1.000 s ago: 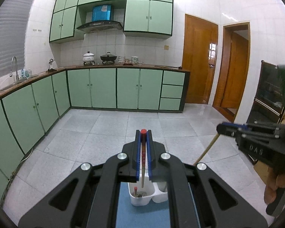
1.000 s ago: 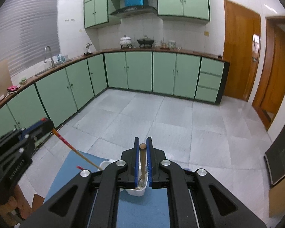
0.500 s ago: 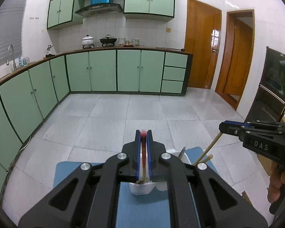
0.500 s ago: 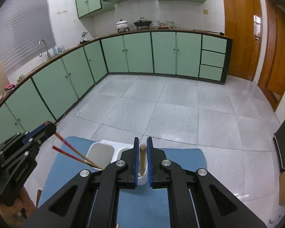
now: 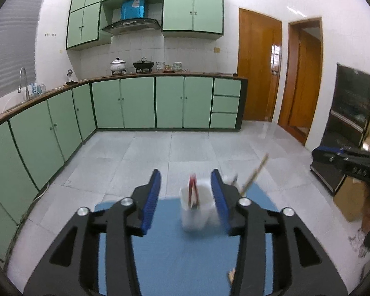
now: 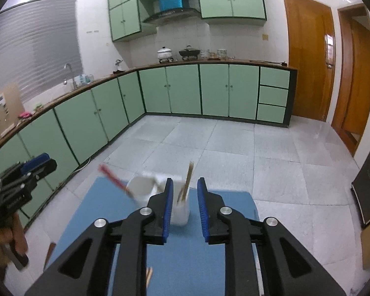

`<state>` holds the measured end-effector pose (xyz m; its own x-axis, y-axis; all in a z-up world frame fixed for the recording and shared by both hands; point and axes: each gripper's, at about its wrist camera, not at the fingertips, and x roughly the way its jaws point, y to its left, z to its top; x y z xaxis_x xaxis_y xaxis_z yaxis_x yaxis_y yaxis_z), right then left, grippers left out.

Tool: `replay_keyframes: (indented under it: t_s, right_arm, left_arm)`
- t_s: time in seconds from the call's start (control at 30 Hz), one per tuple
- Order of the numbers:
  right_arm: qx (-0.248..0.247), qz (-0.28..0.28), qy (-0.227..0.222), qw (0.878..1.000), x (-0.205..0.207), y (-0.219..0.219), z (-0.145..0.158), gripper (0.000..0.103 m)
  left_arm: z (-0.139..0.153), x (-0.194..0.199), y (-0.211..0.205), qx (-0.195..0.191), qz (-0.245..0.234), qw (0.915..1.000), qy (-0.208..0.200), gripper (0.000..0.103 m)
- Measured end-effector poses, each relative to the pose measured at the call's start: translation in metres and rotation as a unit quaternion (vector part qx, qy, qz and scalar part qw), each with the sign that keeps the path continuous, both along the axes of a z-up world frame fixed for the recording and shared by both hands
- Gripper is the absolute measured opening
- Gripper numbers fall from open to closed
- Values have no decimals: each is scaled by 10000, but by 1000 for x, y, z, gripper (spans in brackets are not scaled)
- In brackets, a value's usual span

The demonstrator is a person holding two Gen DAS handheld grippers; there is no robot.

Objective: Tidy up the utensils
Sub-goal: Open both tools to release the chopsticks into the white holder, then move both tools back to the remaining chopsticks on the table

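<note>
Blue mat (image 6: 192, 254) | white plastic holder (image 6: 157, 197), wooden chopsticks (image 6: 186, 185) upright | both hand-held grippers (image 5: 186, 194) (image 6: 185, 202) released, empty

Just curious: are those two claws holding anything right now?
No. The left gripper and right gripper are open; the chopsticks stand in the white holder.

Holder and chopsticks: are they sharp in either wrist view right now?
Left wrist view: the holder and red chopsticks are smeared by motion blur, while the cabinets stay crisp. Right wrist view: the holder is softer too, and the red chopsticks streak.
</note>
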<state>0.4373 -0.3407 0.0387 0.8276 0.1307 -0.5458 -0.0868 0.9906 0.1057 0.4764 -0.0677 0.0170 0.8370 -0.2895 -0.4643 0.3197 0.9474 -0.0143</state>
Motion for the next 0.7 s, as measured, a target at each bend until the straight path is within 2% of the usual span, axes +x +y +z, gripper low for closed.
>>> replay_keyframes:
  t_s: [0.1, 0.17, 0.23, 0.33, 0.47, 0.57, 0.67, 0.7]
  right_arm:
    - [-107, 48, -56, 9999, -48, 5, -29, 20]
    - [-190, 69, -38, 9998, -80, 12, -55, 22]
    - [-293, 92, -5, 9995, -104, 20, -79, 25]
    - [-497, 220, 194, 9983, -153, 39, -133, 32]
    - [-506, 338, 540, 9967, -200, 64, -196, 32]
    - [-341, 433, 893, 9945, -222, 83, -236, 32]
    - [-124, 490, 1058, 9931, -231, 97, -256, 32]
    - [-117, 447, 1000, 9939, -234, 102, -260, 36]
  left_arm:
    - [-29, -42, 13, 158, -82, 9998, 62, 50]
    - [-51, -71, 24, 258, -78, 9996, 63, 56]
    - [-71, -92, 36, 159, -56, 9997, 200, 59]
    - [-111, -133, 52, -11, 33, 9989, 465, 60]
    - [-163, -177, 63, -28, 164, 9972, 736, 63]
    - [-195, -197, 71, -63, 311, 9941, 1041, 63]
    - [-216, -211, 76, -118, 367, 9918, 1220, 63]
    - [-222, -217, 75, -87, 351, 9917, 1235, 63]
